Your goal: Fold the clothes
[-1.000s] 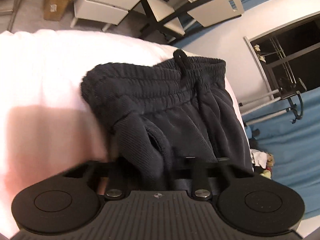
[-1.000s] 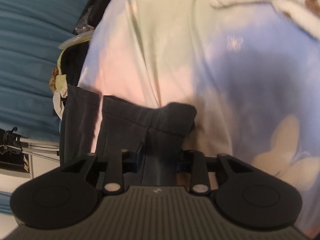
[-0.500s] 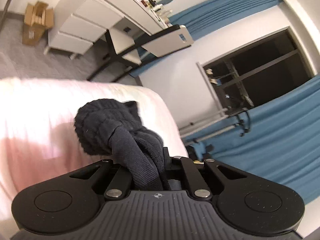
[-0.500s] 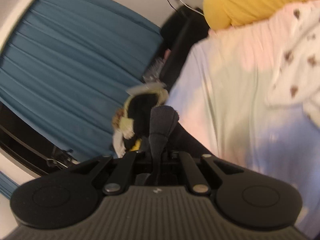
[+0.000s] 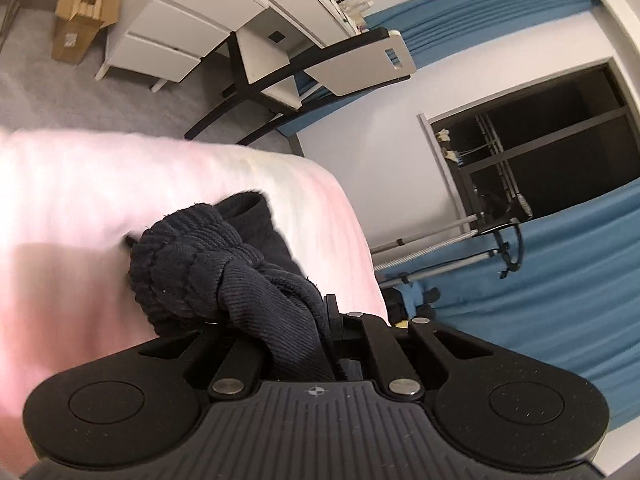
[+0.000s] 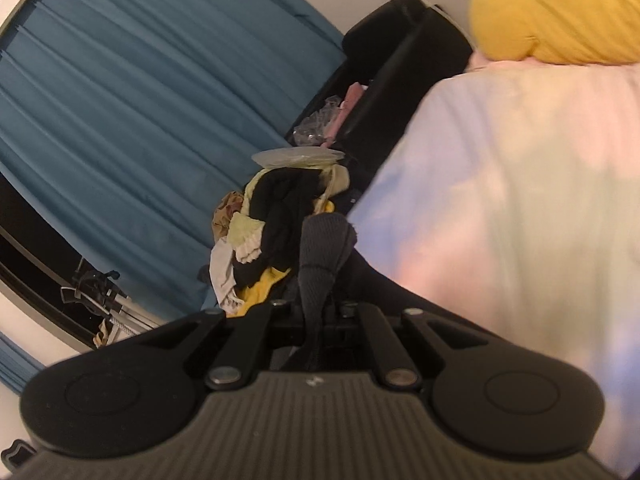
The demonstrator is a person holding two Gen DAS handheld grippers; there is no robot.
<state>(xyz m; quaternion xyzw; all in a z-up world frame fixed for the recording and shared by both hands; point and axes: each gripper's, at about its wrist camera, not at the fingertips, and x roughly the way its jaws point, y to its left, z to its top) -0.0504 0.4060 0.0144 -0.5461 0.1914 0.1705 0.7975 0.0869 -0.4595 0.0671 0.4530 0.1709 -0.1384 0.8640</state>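
Observation:
The black sweatpants are held by both grippers above the pastel bedspread. My left gripper is shut on a bunched ribbed cuff and cloth of the sweatpants, which bulges forward over the fingers. My right gripper is shut on another ribbed cuff of the sweatpants, which stands up between the jaws. The rest of the garment hangs below, out of sight. The bedspread also shows on the right of the right wrist view.
A white desk with drawers, a chair and a cardboard box stand beyond the bed. A pile of mixed clothes, blue curtains, a black sofa and a yellow pillow lie off the bed's side.
Both grippers have lifted the sweatpants off the bed, where they lay flat a second ago. Both views have tilted up to show the room.

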